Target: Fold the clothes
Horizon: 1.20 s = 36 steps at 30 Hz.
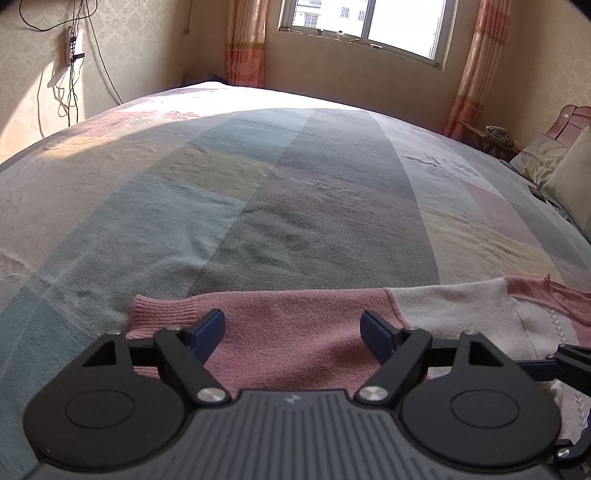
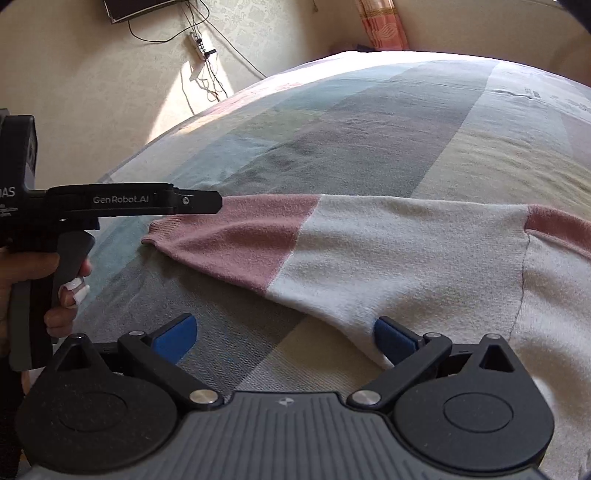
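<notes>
A: What are the grippers doing?
B: The left gripper (image 1: 293,332) hangs over the pink sleeve (image 1: 288,325), jaws wide, holding nothing. The right gripper (image 2: 284,338) is wide too, empty, at the sweater's (image 2: 388,251) white edge.
A: And the sweater?
B: Flat on the striped bedspread (image 1: 295,192), window (image 1: 365,26) beyond.

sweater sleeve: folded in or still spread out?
Spread. The sleeve lies flat, stretched away from the sweater body, cuff outermost on the bedspread.

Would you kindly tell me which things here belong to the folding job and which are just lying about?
For the job: sweater, its pink sleeve, left gripper, right gripper.
Lying about: pillows, power strip, curtains.
</notes>
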Tool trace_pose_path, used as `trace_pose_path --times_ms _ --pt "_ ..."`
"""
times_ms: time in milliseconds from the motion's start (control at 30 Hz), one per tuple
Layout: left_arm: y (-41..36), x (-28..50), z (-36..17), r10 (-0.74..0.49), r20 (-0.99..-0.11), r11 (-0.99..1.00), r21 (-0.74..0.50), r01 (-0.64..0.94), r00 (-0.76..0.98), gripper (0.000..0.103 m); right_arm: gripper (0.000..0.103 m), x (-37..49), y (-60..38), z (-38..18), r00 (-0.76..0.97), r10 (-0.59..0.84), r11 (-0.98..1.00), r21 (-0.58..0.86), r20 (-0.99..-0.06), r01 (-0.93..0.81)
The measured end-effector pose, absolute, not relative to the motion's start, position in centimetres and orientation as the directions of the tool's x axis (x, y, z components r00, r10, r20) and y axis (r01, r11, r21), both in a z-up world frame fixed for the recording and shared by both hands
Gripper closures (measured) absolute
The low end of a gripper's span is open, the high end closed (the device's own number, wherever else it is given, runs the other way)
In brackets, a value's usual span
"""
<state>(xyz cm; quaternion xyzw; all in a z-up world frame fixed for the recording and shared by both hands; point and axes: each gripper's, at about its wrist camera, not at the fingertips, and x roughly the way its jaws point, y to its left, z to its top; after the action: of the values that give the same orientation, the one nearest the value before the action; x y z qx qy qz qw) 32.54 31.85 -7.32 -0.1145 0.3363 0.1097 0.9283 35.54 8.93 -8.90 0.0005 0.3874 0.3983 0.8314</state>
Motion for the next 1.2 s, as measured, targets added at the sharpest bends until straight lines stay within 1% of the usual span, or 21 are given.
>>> trace_pose_path --times_ms 33,100,167,200,233,300,367,433,467,500,567,600,700,733,800,900,1000,1100,1200 --pt "32.0 32.4 -7.3 0.131 -0.651 0.948 -0.137 -0.286 0.748 0.020 0.000 35.4 9.0 -8.3 0.389 0.676 0.671 0.305 -0.625 -0.676" --pt "32.5 32.3 -7.3 0.141 -0.655 0.945 -0.134 -0.298 0.742 0.020 0.000 36.2 9.6 -7.9 0.444 0.642 0.710 0.266 -0.625 -0.652" --pt "32.8 32.1 -7.2 0.150 -0.656 0.943 -0.130 -0.307 0.740 0.020 0.000 37.1 10.6 -8.5 0.495 0.574 0.768 0.218 -0.653 -0.603" --pt "33.1 32.0 -7.1 0.155 -0.655 0.941 -0.129 -0.312 0.739 0.020 0.000 37.5 11.0 -9.0 0.493 0.558 0.778 0.213 -0.668 -0.592" --pt "33.3 31.8 -7.0 0.160 -0.653 0.939 -0.130 -0.318 0.740 0.020 0.000 37.7 11.6 -9.7 0.442 0.574 0.760 0.248 -0.689 -0.601" --pt "33.9 31.4 -6.9 0.171 -0.649 0.935 -0.131 -0.330 0.741 0.020 0.000 36.8 13.0 -9.7 0.361 0.619 0.692 0.269 -0.697 -0.670" --pt "34.5 31.0 -6.7 0.183 -0.646 0.929 -0.133 -0.345 0.741 0.019 0.000 36.6 13.4 -8.7 0.264 0.702 0.602 0.352 -0.662 -0.717" --pt "35.1 30.6 -6.6 0.198 -0.642 0.921 -0.137 -0.365 0.741 0.019 0.000 36.9 13.8 -7.6 0.303 0.710 0.612 0.344 -0.636 -0.713" --pt "35.4 30.4 -6.5 0.206 -0.640 0.917 -0.139 -0.375 0.740 0.019 0.000 37.2 14.4 -7.2 0.384 0.659 0.670 0.272 -0.647 -0.691" --pt "35.7 30.2 -6.4 0.214 -0.638 0.912 -0.140 -0.385 0.739 0.019 0.000 37.6 15.1 -6.9 0.485 0.576 0.741 0.171 -0.658 -0.649" --pt "36.1 29.9 -6.3 0.222 -0.635 0.906 -0.146 -0.398 0.740 0.019 0.000 39.1 16.5 -7.3 0.612 0.407 0.844 0.023 -0.678 -0.536" --pt "36.2 29.9 -6.2 0.221 -0.634 0.905 -0.150 -0.398 0.741 0.019 0.000 40.0 17.2 -8.0 0.626 0.361 0.868 0.003 -0.691 -0.497" --pt "36.4 29.7 -5.9 0.218 -0.621 0.905 -0.161 -0.395 0.753 0.019 0.000 41.6 18.6 -10.3 0.605 0.313 0.905 0.037 -0.732 -0.423" --pt "36.4 29.7 -5.8 0.215 -0.619 0.906 -0.162 -0.391 0.756 0.019 0.000 41.3 19.0 -10.8 0.623 0.295 0.916 0.028 -0.725 -0.401" --pt "36.5 29.6 -5.8 0.212 -0.616 0.908 -0.163 -0.387 0.758 0.019 0.000 39.3 20.2 -11.0 0.625 0.305 0.900 0.002 -0.719 -0.436" --pt "36.7 29.5 -6.0 0.213 -0.621 0.907 -0.161 -0.389 0.754 0.019 0.000 36.9 21.7 -10.6 0.584 0.352 0.831 -0.043 -0.731 -0.555" --pt "36.8 29.4 -5.9 0.216 -0.621 0.903 -0.167 -0.397 0.753 0.019 0.000 37.5 20.9 -9.7 0.548 0.445 0.805 0.047 -0.708 -0.592" --pt "36.6 29.5 -5.8 0.205 -0.617 0.905 -0.176 -0.388 0.759 0.019 0.000 38.0 19.6 -9.2 0.571 0.410 0.853 0.078 -0.711 -0.515" --pt "35.4 30.0 -5.8 0.171 -0.615 0.920 -0.180 -0.349 0.770 0.019 0.000 37.3 17.1 -8.2 0.549 0.458 0.837 0.132 -0.699 -0.530"
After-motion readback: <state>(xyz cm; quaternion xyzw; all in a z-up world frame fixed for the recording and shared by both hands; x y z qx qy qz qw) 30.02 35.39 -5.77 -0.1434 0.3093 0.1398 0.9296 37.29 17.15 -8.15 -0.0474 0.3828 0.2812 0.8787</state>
